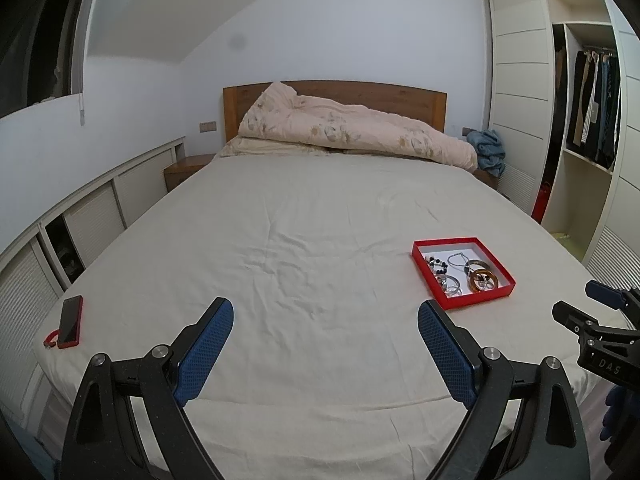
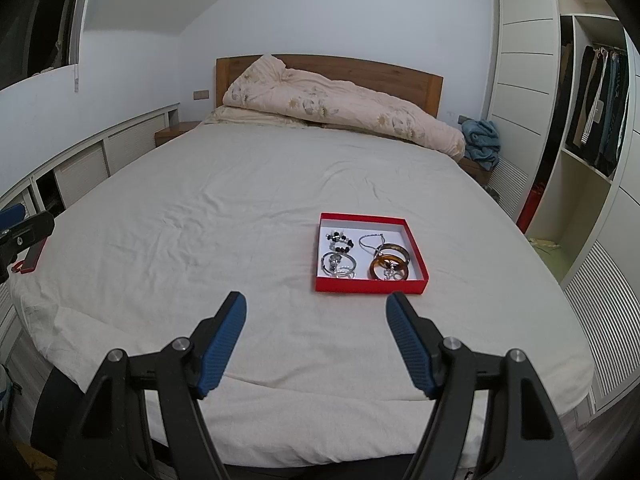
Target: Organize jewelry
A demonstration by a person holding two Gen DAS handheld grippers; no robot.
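A shallow red box (image 2: 370,285) with a white floor lies on the bed sheet, also in the left wrist view (image 1: 480,300). Inside it lie a black-and-white bead bracelet (image 2: 340,241), silver bangles (image 2: 339,265), a silver chain (image 2: 371,241) and amber bangles (image 2: 390,266). My right gripper (image 2: 316,302) is open and empty, hovering above the sheet just short of the box's near wall. My left gripper (image 1: 326,310) is open and empty, left of the box. The right gripper also shows in the left wrist view (image 1: 576,302).
A red-cased phone (image 1: 71,322) with a red loop lies near the bed's left edge. A crumpled quilt (image 2: 336,108) lies along the wooden headboard (image 2: 360,68). Low cabinets (image 1: 96,216) line the left wall. An open wardrobe (image 2: 592,112) stands to the right.
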